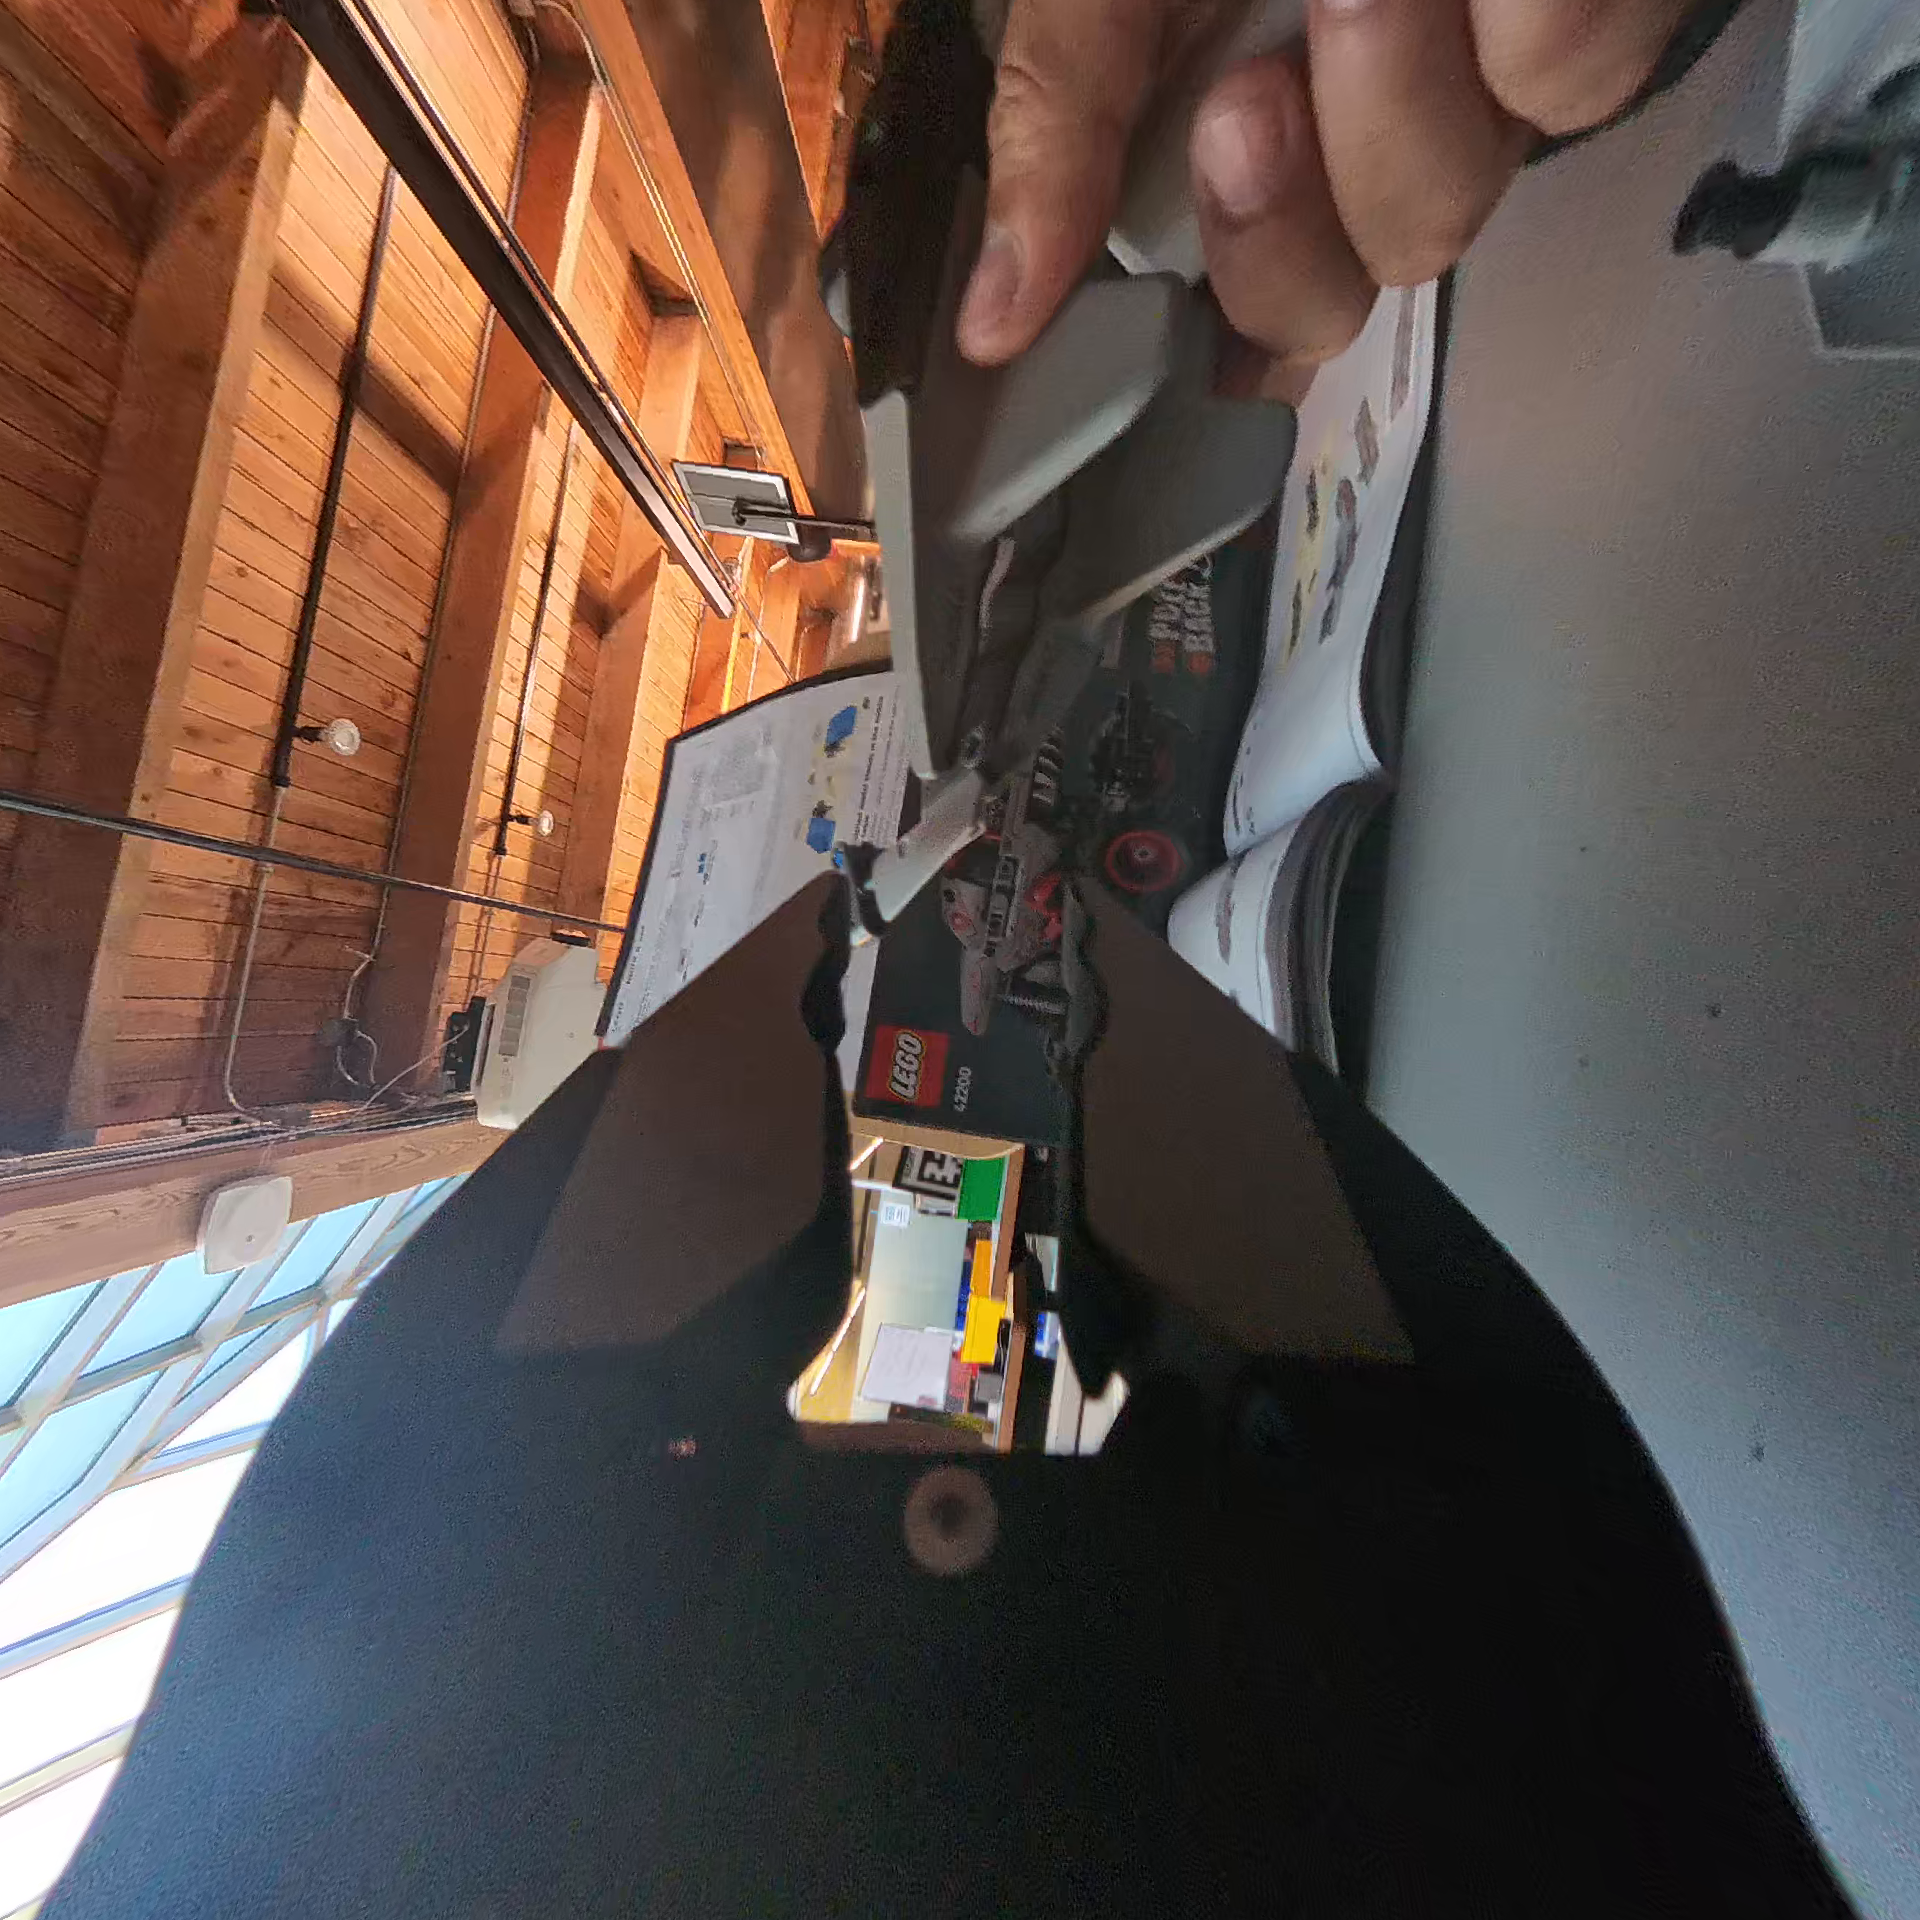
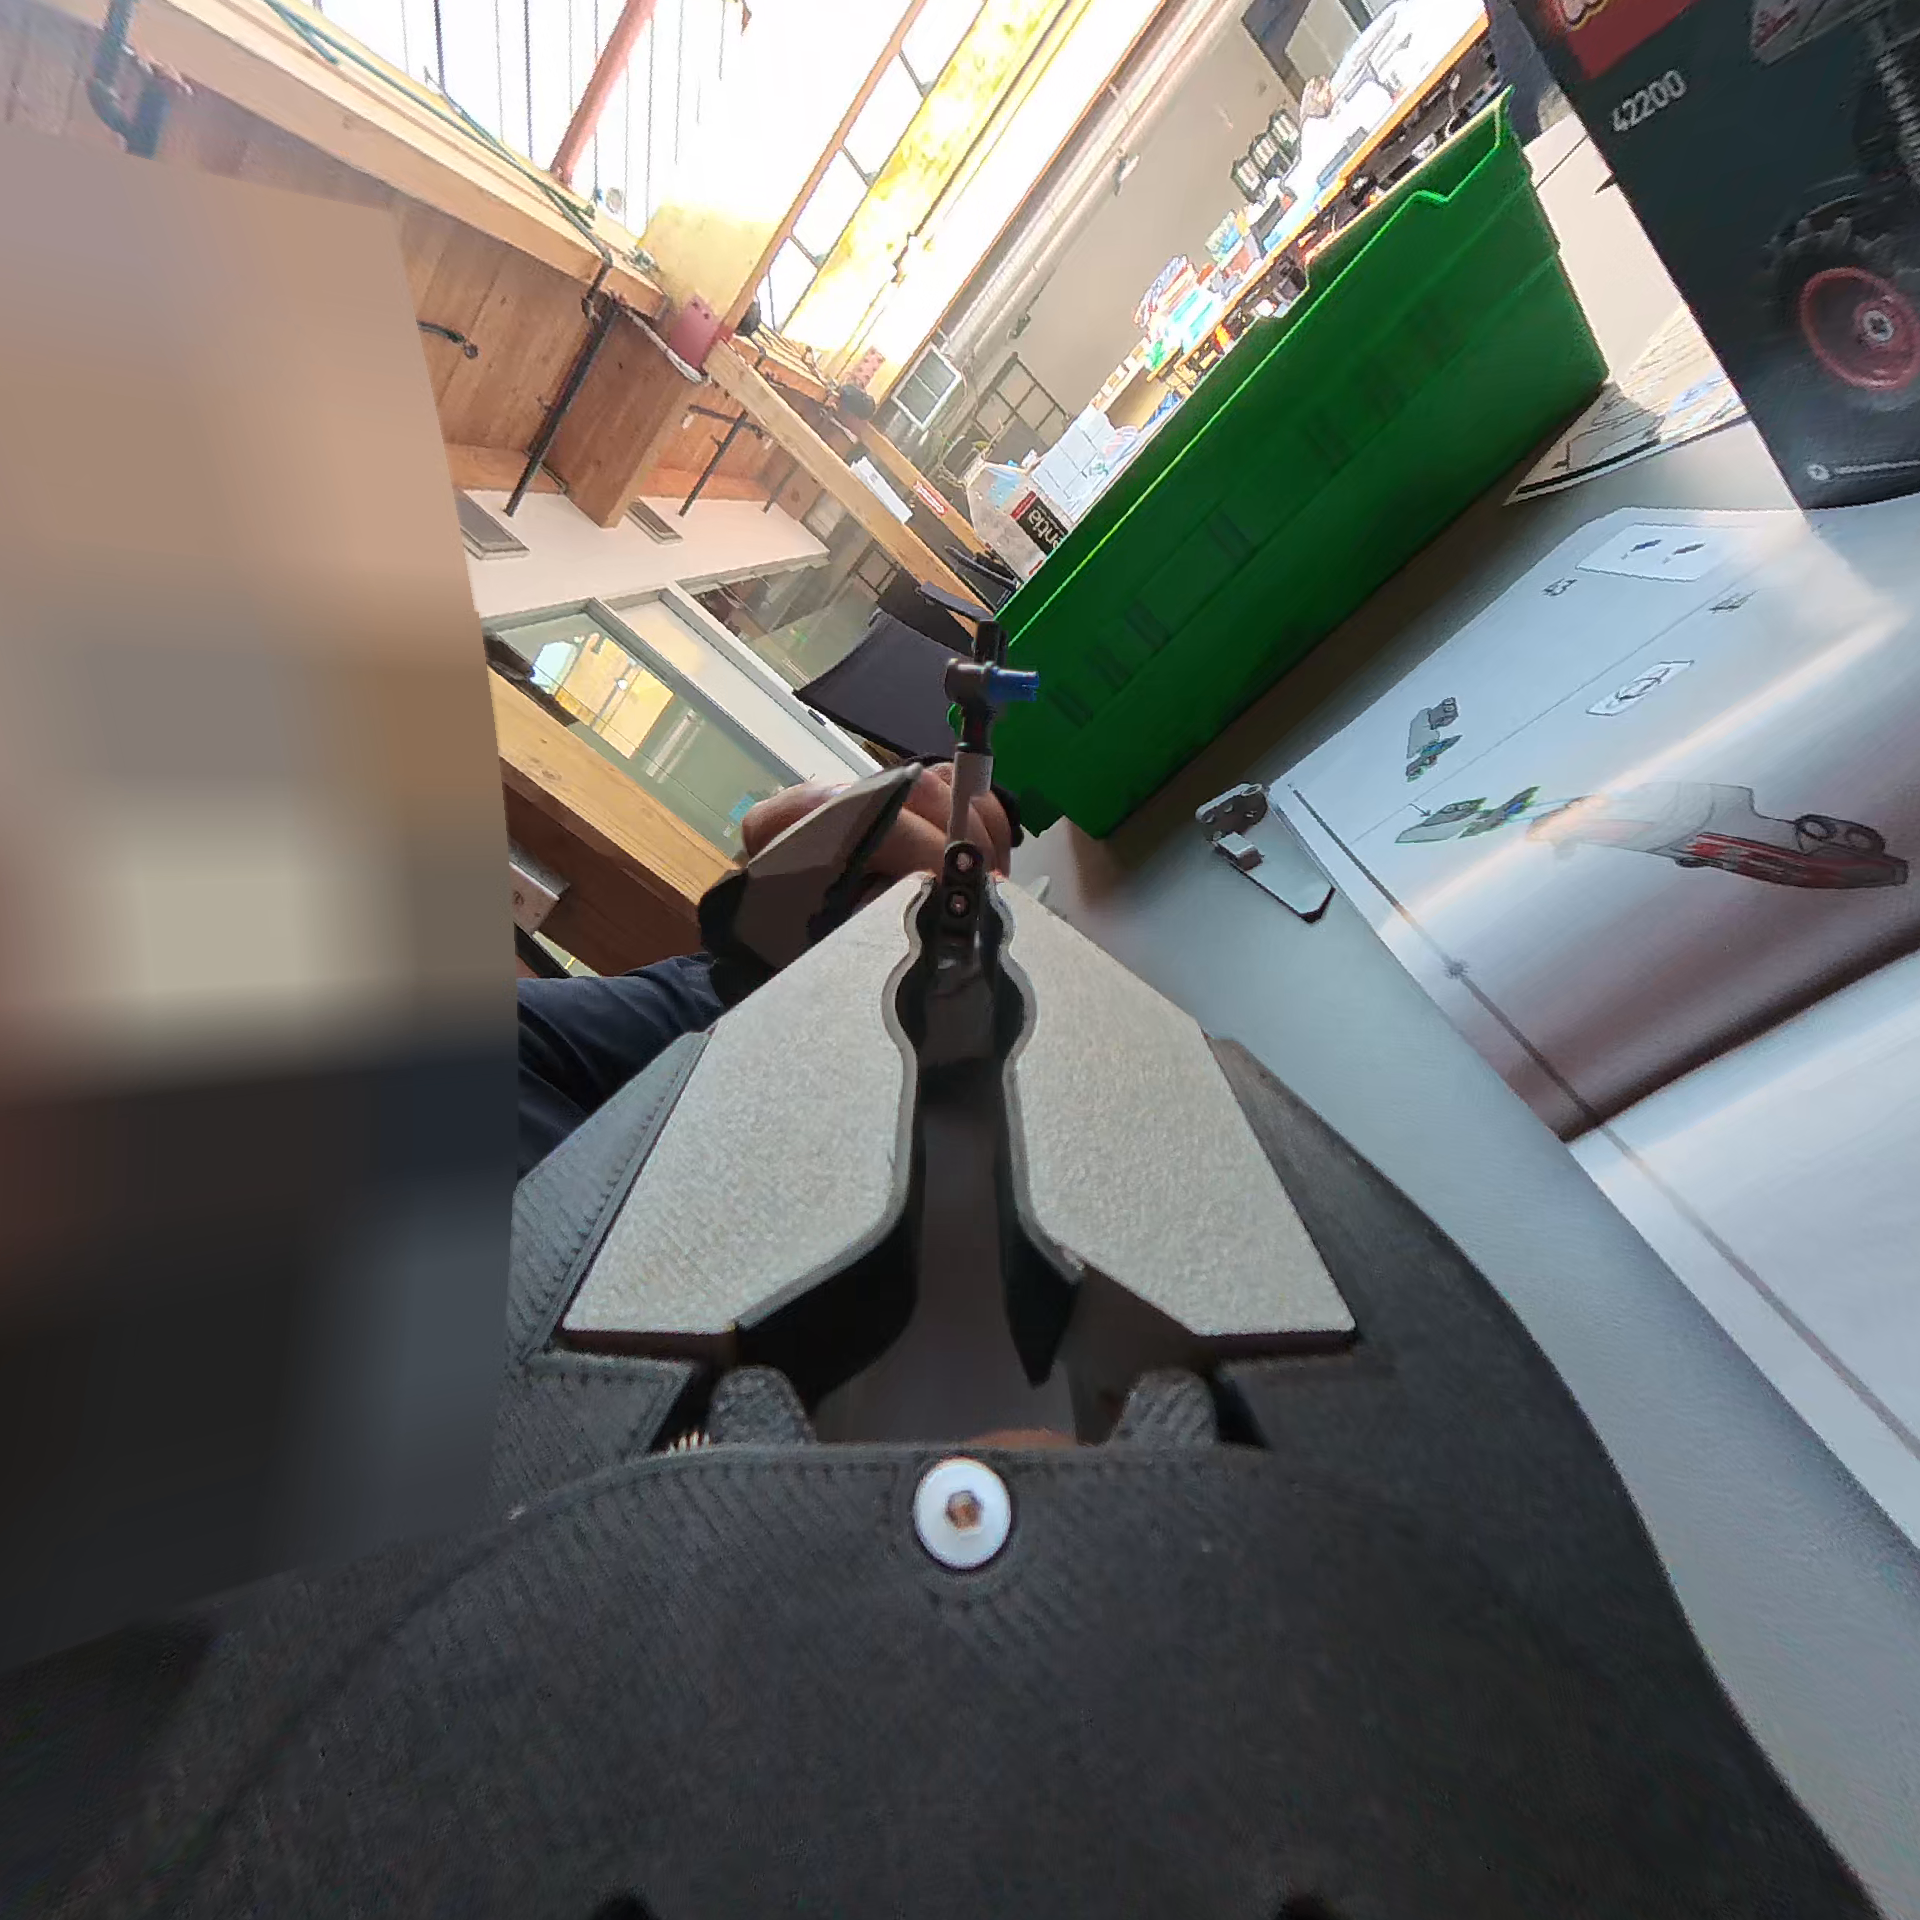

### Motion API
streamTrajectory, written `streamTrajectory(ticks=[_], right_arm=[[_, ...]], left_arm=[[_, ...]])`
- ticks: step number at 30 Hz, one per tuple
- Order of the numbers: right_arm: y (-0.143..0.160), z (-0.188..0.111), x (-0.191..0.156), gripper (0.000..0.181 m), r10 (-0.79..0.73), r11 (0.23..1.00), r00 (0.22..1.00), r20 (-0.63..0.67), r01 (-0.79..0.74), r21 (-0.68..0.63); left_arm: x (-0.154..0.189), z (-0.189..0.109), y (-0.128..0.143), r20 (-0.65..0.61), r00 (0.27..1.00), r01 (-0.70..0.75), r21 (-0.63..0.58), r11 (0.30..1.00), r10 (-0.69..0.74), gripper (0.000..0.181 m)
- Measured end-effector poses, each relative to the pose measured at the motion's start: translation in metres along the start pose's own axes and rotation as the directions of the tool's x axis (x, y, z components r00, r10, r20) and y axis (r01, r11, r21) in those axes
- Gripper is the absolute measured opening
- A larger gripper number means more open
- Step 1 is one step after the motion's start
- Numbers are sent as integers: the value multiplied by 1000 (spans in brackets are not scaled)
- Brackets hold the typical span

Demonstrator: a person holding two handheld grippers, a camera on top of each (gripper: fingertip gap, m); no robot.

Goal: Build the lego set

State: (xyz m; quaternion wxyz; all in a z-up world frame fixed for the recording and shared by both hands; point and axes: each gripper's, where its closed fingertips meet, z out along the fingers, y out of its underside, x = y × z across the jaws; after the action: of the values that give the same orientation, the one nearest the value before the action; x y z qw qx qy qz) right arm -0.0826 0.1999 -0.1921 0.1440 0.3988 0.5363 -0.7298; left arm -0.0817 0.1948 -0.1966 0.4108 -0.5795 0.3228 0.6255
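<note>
My right gripper (image 2: 958,904) is shut on a slim grey Lego assembly (image 2: 964,800), a beam and axle with a dark connector and a blue pin (image 2: 1010,684) at its far end. In the left wrist view a hand brings the right gripper (image 1: 971,764) down from above with the assembly (image 1: 925,842). My left gripper (image 1: 961,904) is open, with its jaws well apart. The assembly's end lies just beside its left fingertip (image 1: 826,914). The left gripper's finger (image 2: 821,852) also shows in the right wrist view, close behind the assembly.
A black Lego box (image 1: 966,1070) stands beyond the grippers, also in the right wrist view (image 2: 1787,260). An open instruction booklet (image 2: 1662,831) lies on the grey table (image 2: 1195,987). A loose grey piece (image 2: 1262,852) lies by a green bin (image 2: 1299,499). A printed sheet (image 1: 748,831) leans by the box.
</note>
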Motion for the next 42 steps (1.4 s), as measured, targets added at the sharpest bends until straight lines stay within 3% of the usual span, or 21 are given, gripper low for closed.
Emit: streamTrajectory(ticks=[1, 3, 5, 6, 8, 10, 12, 14, 16, 19, 22, 24, 28, 30, 36, 42], right_arm=[[0, 0, 1, 5, -2, 1000, 1000, -4, 2, -3], [-1, -3, 4, 5, -28, 1000, 999, -28, 28, -2], [-6, -11, 7, 4, -85, 996, 994, -67, 86, 10], [-10, -16, 5, 4, -119, 992, 990, -76, 121, 21], [-16, -24, 2, 4, -188, 981, 977, -104, 192, 34], [-20, -29, -4, 4, -257, 964, 957, -132, 263, 29], [-17, -26, -14, 4, -324, 945, 938, -125, 327, -2], [-8, -18, -21, 4, -374, 927, 921, -109, 370, -52], [2, -8, -24, 4, -396, 917, 914, -90, 388, -97], [12, 2, -25, 4, -396, 914, 915, -72, 385, -127], [19, 7, -25, 4, -388, 914, 920, -50, 377, -152], [20, 7, -25, 5, -390, 912, 919, -49, 379, -156], [18, 7, -26, 8, -427, 899, 902, -62, 415, -141], [17, 7, -26, 16, -423, 901, 904, -64, 412, -137], [15, 6, -24, 5, -437, 896, 896, -82, 426, -124], [12, 4, -20, 17, -378, 924, 923, -75, 371, -95]], left_arm=[[3, 1, 4, -13, 1000, 1, -19, 1000, -1, 40], [11, 0, 7, -85, 988, 125, -12, 992, -126, 27], [15, -3, 5, -220, 895, 398, 5, 917, -388, 22], [14, -4, 5, -281, 804, 543, -10, 839, -524, 20], [14, -5, 1, -433, 517, 791, -89, 606, -738, 23], [4, -4, 4, -496, 223, 920, -177, 349, -839, 28], [-7, -6, 4, -545, -49, 966, -240, 100, -837, 31], [-12, -10, 0, -580, -246, 948, -313, -66, -777, 29], [-13, -12, -4, -594, -343, 921, -364, -138, -727, 28], [-13, -18, -18, -637, -397, 903, -401, -156, -660, 20], [-11, -19, -22, -636, -388, 905, -399, -146, -668, 6], [-10, -19, -22, -638, -379, 908, -398, -134, -670, 6], [-12, -17, -23, -619, -445, 885, -414, -212, -648, 5], [-9, -16, -25, -615, -449, 882, -419, -214, -648, 5], [-11, -14, -25, -602, -503, 860, -422, -287, -621, 6], [-18, -12, -21, -600, -479, 876, -373, -305, -641, 5]])
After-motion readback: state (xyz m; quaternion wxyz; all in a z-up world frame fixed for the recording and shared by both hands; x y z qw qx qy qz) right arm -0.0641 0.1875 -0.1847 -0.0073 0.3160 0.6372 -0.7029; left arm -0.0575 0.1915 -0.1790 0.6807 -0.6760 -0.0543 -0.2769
